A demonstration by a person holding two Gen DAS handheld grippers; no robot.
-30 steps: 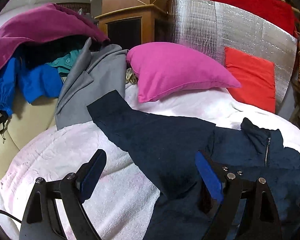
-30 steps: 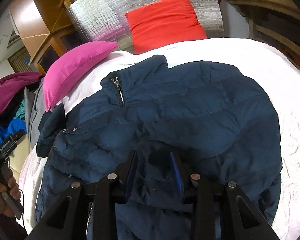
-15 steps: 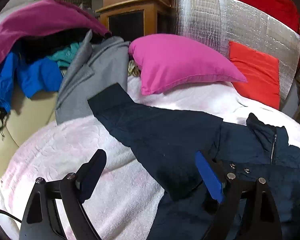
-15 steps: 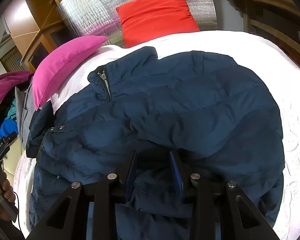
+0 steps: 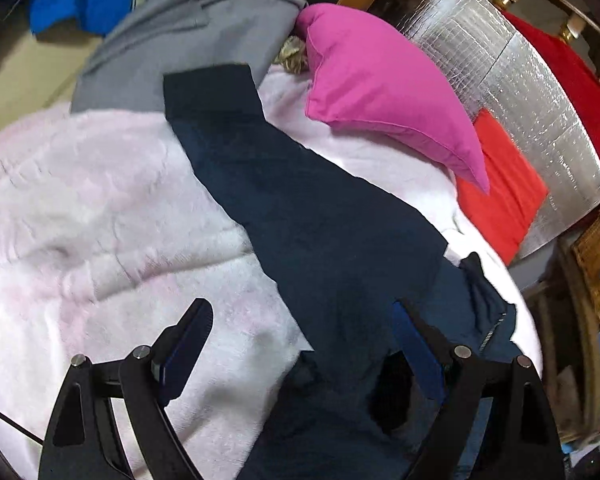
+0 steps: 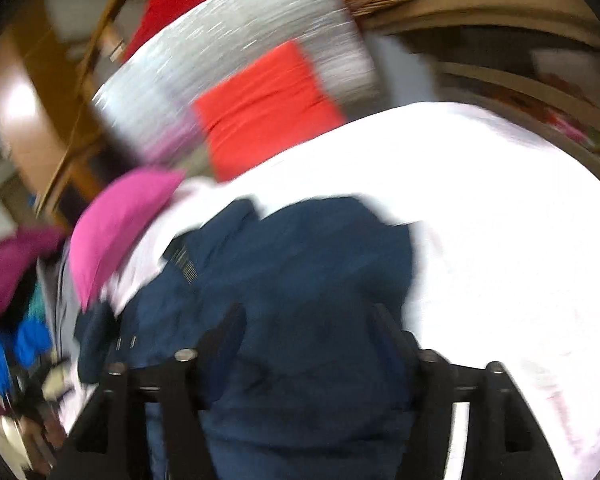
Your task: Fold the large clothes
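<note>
In the left wrist view, the left gripper (image 5: 300, 344) hovers low over the bed (image 5: 100, 208) with its fingers (image 5: 188, 336) spread wide and nothing between them. The navy jacket (image 5: 320, 232) lies on the pale pink bedcover, one sleeve (image 5: 220, 112) stretched out flat toward the grey coat (image 5: 188, 36) at the far edge, its cuff just beside that coat. The pink pillow (image 5: 380, 92) and the red cushion (image 5: 500, 188) sit beyond, against the silver foil panel (image 5: 500, 68). Compared with half a second ago, this camera has tilted and swung, so the sleeve now runs more steeply up the view, while the sleeve itself looks unmoved. In the right wrist view, heavily blurred by motion, the right gripper (image 6: 312, 340) has changed most: a moment ago its fingers were pinched on a fold of the jacket's lower body, and now they stand clearly apart with dark fabric lying loose between them. The jacket (image 6: 300, 272) also appears bunched narrower on the bed than before. This suggests that the right side has just been folded over and let go, and the outstretched sleeve is probably the next part to bring in.
</note>
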